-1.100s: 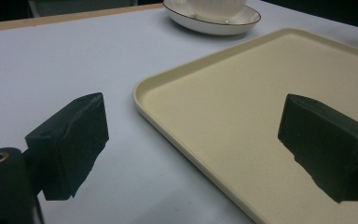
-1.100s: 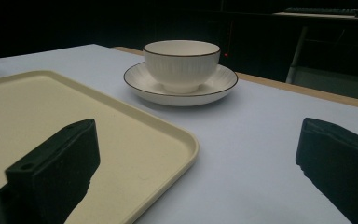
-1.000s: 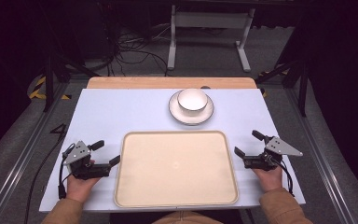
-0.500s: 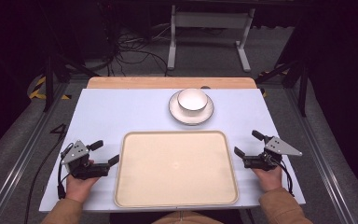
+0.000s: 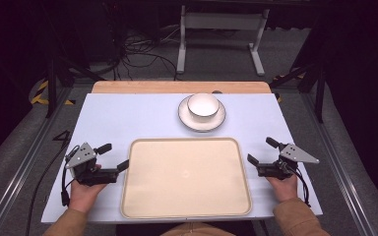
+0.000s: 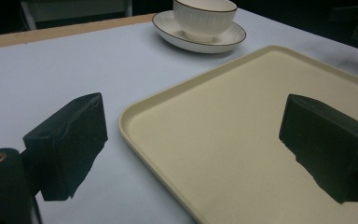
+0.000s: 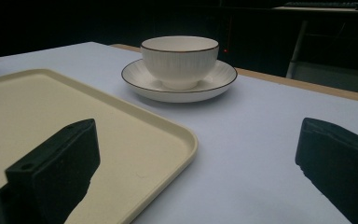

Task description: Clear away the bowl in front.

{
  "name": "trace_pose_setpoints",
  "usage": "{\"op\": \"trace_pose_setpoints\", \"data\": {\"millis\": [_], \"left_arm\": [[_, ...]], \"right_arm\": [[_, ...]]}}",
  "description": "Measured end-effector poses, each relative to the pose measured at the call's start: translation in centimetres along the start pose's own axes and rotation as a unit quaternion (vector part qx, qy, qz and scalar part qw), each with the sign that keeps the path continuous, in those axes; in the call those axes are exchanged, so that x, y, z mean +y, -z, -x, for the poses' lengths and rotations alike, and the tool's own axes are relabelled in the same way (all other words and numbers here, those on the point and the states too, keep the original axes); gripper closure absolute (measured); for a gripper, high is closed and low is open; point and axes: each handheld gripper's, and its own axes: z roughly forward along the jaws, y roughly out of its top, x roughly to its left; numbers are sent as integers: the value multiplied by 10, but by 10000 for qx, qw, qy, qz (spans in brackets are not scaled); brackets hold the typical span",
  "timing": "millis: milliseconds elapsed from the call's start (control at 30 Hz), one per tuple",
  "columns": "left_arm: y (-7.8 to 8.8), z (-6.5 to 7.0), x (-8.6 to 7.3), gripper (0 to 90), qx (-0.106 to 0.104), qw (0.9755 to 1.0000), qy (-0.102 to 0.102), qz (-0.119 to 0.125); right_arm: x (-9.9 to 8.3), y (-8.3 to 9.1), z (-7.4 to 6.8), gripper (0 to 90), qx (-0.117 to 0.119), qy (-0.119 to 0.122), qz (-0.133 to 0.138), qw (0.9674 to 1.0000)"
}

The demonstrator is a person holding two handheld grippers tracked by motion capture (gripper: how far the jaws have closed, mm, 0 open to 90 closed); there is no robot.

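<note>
On the pale blue table (image 5: 128,118) in front of a seated person lies a large cream tray (image 5: 186,178), bare, its long sides running across the table and its near edge close to the person's body. Each hand holds a two-jaw gripper parked flat on the table, one at either short end of the tray, mirroring each other as if ready to take the tray from both sides or to reach past it. Left gripper (image 5: 114,158) sits just beside the tray's left rim; its black jaws stand wide apart with nothing between them, one jaw outside the rim over bare table and the other over the tray floor, seen clearly in the left gripper view, where the tray (image 6: 270,140) runs between the jaws. Right gripper (image 5: 261,152) rests near the tray's right rim, its jaws likewise spread wide and holding nothing. Beyond the tray, toward the far edge and well apart from both grippers, a white ribbed bowl (image 5: 203,104) with a thin dark rim stands upright on a matching saucer (image 5: 219,119). From the right gripper view the bowl (image 7: 179,58) sits straight ahead between the jaws, which suggests that gripper is aimed toward it. Both forearms rest low, so nothing seems to be in motion yet.
</note>
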Motion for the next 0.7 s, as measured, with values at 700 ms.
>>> {"op": "trace_pose_setpoints", "data": {"millis": [700], "left_arm": [[-13,15,42,74,-405,9990,-10,196]], "right_arm": [[3,1,-1,3,88,124,195,9997]]}}
